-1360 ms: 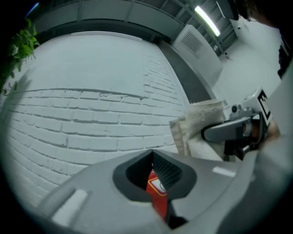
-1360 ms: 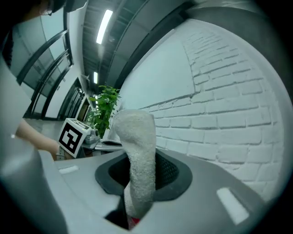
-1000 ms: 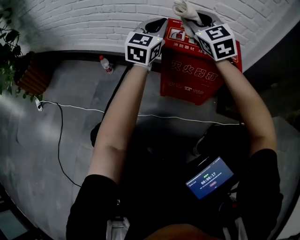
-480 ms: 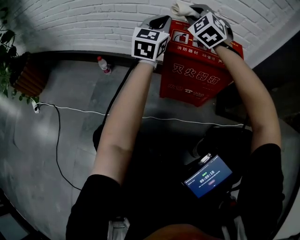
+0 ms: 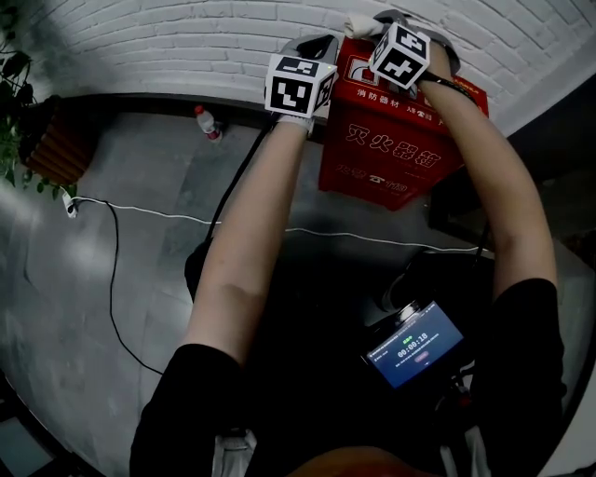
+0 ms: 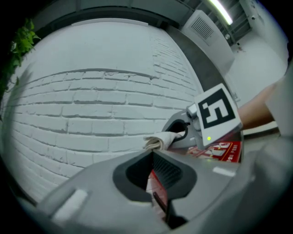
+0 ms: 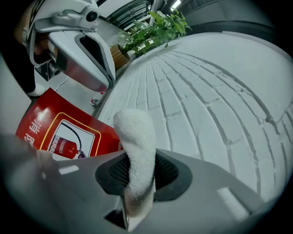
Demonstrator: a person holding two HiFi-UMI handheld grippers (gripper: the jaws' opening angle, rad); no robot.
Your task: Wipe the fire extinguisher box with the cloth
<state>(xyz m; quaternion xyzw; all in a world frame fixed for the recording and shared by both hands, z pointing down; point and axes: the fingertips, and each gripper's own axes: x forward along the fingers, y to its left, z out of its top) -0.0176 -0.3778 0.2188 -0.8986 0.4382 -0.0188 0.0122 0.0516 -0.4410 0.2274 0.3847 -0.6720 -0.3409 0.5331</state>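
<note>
The red fire extinguisher box [image 5: 396,140] stands against the white brick wall [image 5: 186,37]. My right gripper [image 5: 377,23] is over the back of its top and shut on the white cloth [image 5: 358,25]. In the right gripper view the cloth [image 7: 135,151] sticks up from between the jaws of the right gripper [image 7: 137,183], above the box's printed top [image 7: 59,132]. My left gripper [image 5: 317,47] sits at the box's top left corner. The left gripper view shows the left gripper [image 6: 155,183] nearly closed, with a red edge of the box [image 6: 219,151] in the slit.
A plastic bottle [image 5: 209,125] stands on the floor by the wall, left of the box. A white cable [image 5: 140,212] runs across the grey floor. A potted plant [image 5: 19,102] is at far left. A lit screen [image 5: 414,343] hangs at the person's chest.
My right gripper has carried the cloth leftward and farther back along the box top, toward the wall. The left gripper has stayed at the box's left corner.
</note>
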